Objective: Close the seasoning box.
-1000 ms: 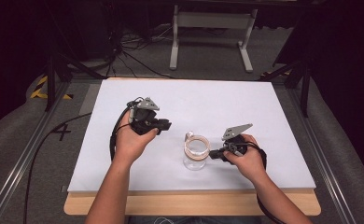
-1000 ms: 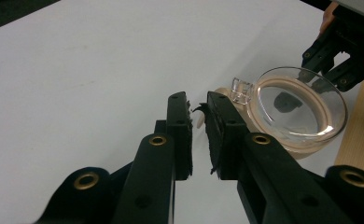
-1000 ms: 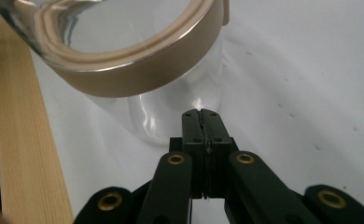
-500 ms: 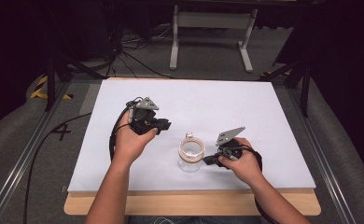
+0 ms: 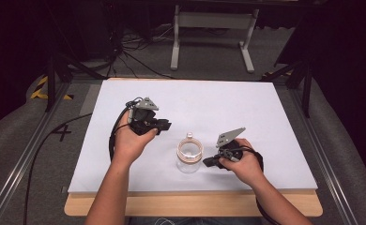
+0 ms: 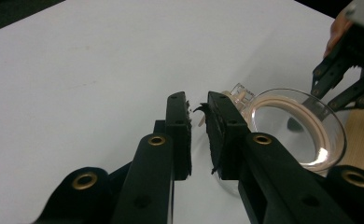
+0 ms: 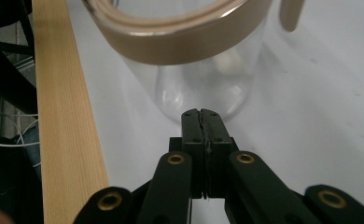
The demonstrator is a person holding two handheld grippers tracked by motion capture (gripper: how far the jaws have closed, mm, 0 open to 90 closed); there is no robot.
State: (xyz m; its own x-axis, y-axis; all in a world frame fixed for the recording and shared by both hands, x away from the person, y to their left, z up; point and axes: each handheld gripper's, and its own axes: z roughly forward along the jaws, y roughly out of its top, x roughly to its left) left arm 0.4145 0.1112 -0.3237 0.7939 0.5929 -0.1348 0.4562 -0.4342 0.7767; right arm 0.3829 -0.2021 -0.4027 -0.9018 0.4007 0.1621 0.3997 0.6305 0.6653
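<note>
One clear glass jar with a tan rim band (image 5: 189, 157) stands on my white table sheet (image 5: 247, 112), near its front edge.

My right gripper (image 7: 202, 116) points at its base, jaws pressed together, empty; my left gripper (image 6: 196, 122), jaws a narrow gap apart, holds nothing beside its rim.

My fingers (image 6: 178, 135) stand slightly apart over the white tabletop (image 6: 77, 79), holding nothing. Just right of them sits a clear jar (image 6: 294, 126) (tan band inside its rim). The other gripper (image 6: 346, 86) hovers at its far edge.
</note>
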